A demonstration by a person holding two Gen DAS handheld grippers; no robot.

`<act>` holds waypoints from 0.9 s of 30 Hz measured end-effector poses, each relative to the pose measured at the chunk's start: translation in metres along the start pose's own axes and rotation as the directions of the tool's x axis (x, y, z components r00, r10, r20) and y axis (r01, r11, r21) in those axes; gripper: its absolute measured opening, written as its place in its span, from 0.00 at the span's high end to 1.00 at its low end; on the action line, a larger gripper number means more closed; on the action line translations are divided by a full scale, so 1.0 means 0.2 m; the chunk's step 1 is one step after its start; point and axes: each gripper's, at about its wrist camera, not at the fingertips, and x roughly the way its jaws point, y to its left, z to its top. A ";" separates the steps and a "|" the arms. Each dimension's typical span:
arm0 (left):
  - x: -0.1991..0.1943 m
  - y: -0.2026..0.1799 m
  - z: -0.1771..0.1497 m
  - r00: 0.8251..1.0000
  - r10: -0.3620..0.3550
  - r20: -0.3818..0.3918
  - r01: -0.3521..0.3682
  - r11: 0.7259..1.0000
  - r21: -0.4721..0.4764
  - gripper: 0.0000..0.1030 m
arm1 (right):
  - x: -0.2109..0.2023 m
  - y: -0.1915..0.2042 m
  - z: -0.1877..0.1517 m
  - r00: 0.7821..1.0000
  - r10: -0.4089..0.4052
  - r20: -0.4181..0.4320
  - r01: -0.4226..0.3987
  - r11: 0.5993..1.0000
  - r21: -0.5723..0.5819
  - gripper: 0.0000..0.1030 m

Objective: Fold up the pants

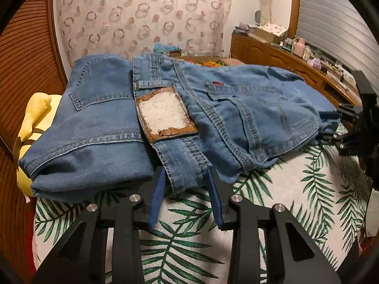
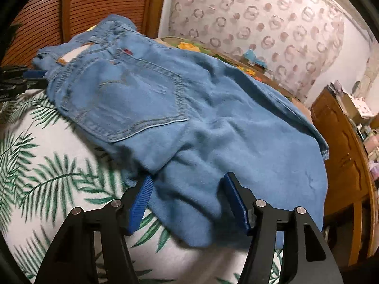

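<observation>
- A yellow plush toy is lying at the bed's left edge, partly under the jeans.
- The jeans are lying across the leaf-print bedspread, near its front edge, back pockets facing up (the worn waist patch is showing).
- The left gripper is straddling the waistband strip at the front edge; whether its pads are pressing, I cannot tell.
- The right gripper is standing released around a bunched denim fold, right pad apart from it.
- A wooden cabinet is standing right of the bed.
</observation>
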 end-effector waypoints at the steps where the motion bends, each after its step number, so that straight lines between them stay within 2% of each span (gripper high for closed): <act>1: 0.02 0.01 0.00 1.000 0.009 -0.019 -0.009 1.000 -0.001 0.64 | 0.01 -0.01 0.01 1.000 -0.001 -0.001 0.001 1.000 0.003 0.38; 8: 0.04 0.01 0.00 0.999 -0.003 -0.037 0.003 1.000 -0.004 0.65 | 0.03 -0.03 0.02 1.000 0.028 0.006 -0.028 1.000 0.006 0.39; 10: 0.03 0.00 0.00 1.000 -0.004 -0.023 0.004 1.000 0.001 0.78 | 0.02 -0.03 0.01 0.998 0.054 0.008 -0.054 0.998 0.014 0.45; 11: 0.02 0.00 0.01 1.000 0.021 -0.008 -0.021 1.000 -0.010 0.90 | 0.02 -0.04 0.00 0.998 0.059 0.010 -0.059 0.998 0.011 0.50; 15: -0.05 0.01 0.05 0.998 0.043 0.048 -0.040 0.998 -0.050 0.92 | 0.00 -0.04 0.00 1.000 0.013 0.010 -0.012 1.000 -0.027 0.82; 17: -0.09 0.00 0.09 0.996 0.047 0.073 -0.044 0.998 -0.040 0.93 | -0.02 -0.04 0.01 1.000 0.002 0.018 -0.001 0.999 -0.033 0.86; 27: -0.31 -0.07 0.35 0.976 0.035 0.216 -0.033 0.999 -0.013 0.96 | -0.23 -0.03 0.14 0.988 -0.078 0.134 0.078 0.997 0.001 0.89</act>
